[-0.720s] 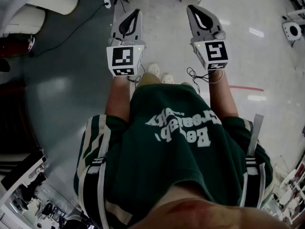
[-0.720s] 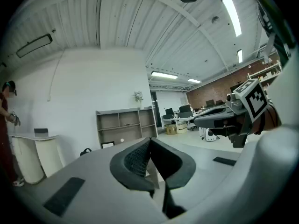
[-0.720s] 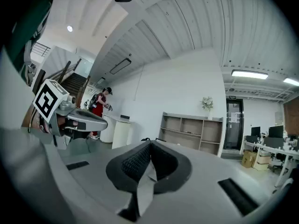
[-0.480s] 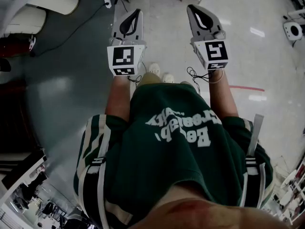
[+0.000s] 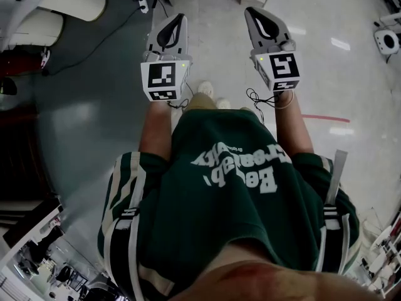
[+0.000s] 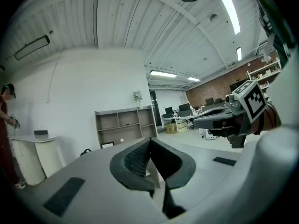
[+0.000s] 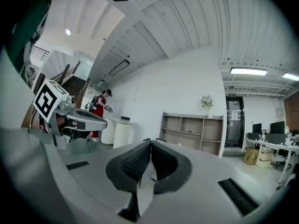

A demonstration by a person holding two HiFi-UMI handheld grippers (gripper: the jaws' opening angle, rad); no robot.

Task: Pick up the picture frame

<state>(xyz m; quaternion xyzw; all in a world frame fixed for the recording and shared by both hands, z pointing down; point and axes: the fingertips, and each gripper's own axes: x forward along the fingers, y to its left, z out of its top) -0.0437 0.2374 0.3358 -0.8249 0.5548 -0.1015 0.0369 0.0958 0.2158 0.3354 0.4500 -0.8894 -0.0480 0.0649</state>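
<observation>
Holding left gripper (image 6: 149,143) and right gripper (image 7: 150,143) pinched shut and empty, I spot only a possible picture frame (image 6: 108,145): a small dark-edged rectangle low in the shelf (image 6: 124,125), far ahead, neither hand plainly nearer.

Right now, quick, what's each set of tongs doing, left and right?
Left tongs: closed, holding nothing.
Right tongs: closed, holding nothing.
</observation>
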